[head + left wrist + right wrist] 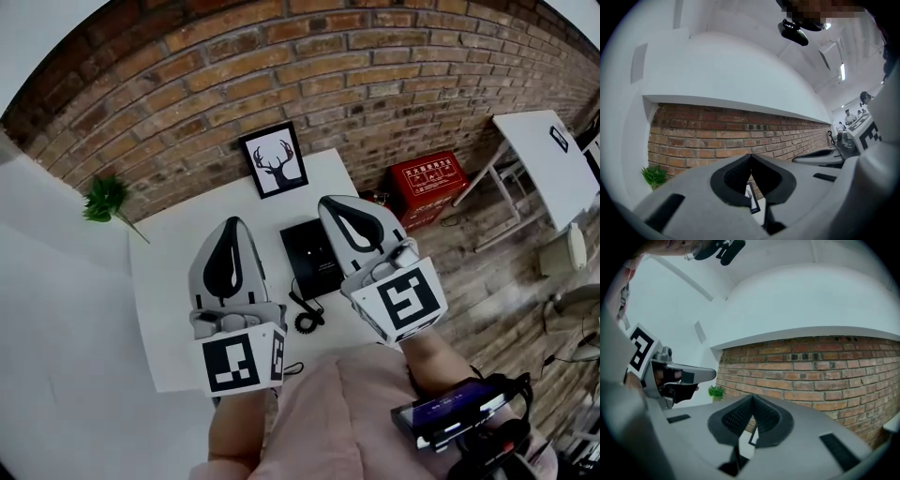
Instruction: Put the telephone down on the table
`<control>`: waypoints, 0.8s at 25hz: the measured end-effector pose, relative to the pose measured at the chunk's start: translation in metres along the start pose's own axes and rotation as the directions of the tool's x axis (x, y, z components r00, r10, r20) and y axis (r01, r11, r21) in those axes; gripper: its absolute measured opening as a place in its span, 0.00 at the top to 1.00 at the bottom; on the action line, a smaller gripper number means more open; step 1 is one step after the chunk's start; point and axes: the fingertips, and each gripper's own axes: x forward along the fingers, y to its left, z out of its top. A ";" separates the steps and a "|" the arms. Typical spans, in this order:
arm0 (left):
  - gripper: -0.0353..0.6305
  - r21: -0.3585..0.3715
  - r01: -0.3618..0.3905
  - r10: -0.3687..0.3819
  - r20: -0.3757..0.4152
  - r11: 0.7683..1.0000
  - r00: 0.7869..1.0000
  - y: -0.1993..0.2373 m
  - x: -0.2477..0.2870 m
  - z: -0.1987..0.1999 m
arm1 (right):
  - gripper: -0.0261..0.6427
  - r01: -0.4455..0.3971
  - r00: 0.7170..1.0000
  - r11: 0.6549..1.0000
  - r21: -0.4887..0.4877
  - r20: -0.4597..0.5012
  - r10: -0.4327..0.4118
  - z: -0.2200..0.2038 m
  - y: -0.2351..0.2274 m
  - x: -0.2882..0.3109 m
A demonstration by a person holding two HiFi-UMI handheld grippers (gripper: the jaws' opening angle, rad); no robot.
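Grey left gripper [232,227] and right gripper [330,202], fingers closed, empty; avoid snagging the black corded telephone [312,258] lying below them.

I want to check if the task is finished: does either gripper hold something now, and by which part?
Nothing is held. The left gripper and the right gripper are both shut and empty; the telephone lies on the table.

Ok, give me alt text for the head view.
The left gripper and right gripper, both shut and empty, are held above a white table where a black telephone lies. A framed deer picture stands against the brick wall behind.
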 end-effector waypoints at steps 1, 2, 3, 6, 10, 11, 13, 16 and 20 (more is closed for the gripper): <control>0.94 0.000 0.000 0.000 0.000 1.000 1.000 -0.001 -0.001 0.001 | 0.96 0.004 1.000 1.000 -0.002 0.002 -0.004 0.001 0.000 -0.001; 0.94 -0.001 0.000 0.000 0.000 1.000 1.000 -0.002 -0.001 0.001 | 0.96 0.006 1.000 1.000 -0.003 0.007 -0.006 0.003 -0.001 -0.003; 0.94 0.000 -0.002 0.002 -0.001 1.000 1.000 -0.003 -0.002 0.001 | 0.96 0.007 1.000 1.000 -0.007 0.016 -0.007 0.004 -0.001 -0.003; 0.94 0.009 -0.005 0.005 -0.001 1.000 1.000 -0.004 -0.005 0.002 | 0.95 0.002 0.999 1.000 -0.024 0.035 -0.001 0.005 -0.002 -0.005; 0.94 0.009 -0.002 0.002 -0.012 1.000 1.000 -0.005 -0.005 -0.001 | 0.95 -0.006 1.000 1.000 -0.019 0.029 0.007 0.003 0.000 -0.004; 0.94 0.011 0.000 0.000 -0.014 1.000 1.000 -0.006 -0.006 -0.002 | 0.95 -0.007 1.000 1.000 -0.013 0.024 0.007 0.002 0.001 -0.004; 0.94 0.018 0.005 -0.005 -0.017 1.000 1.000 -0.008 -0.006 -0.003 | 0.95 -0.006 1.000 1.000 0.009 0.007 0.006 0.001 0.002 -0.004; 0.94 0.026 0.013 -0.012 -0.022 1.000 1.000 -0.009 -0.005 -0.006 | 0.95 -0.004 1.000 1.000 0.009 0.007 0.003 0.000 0.003 -0.003; 0.94 0.028 0.018 -0.018 -0.026 0.999 1.000 -0.006 -0.004 -0.010 | 0.95 0.002 1.000 1.000 -0.016 0.024 -0.001 -0.001 0.002 0.001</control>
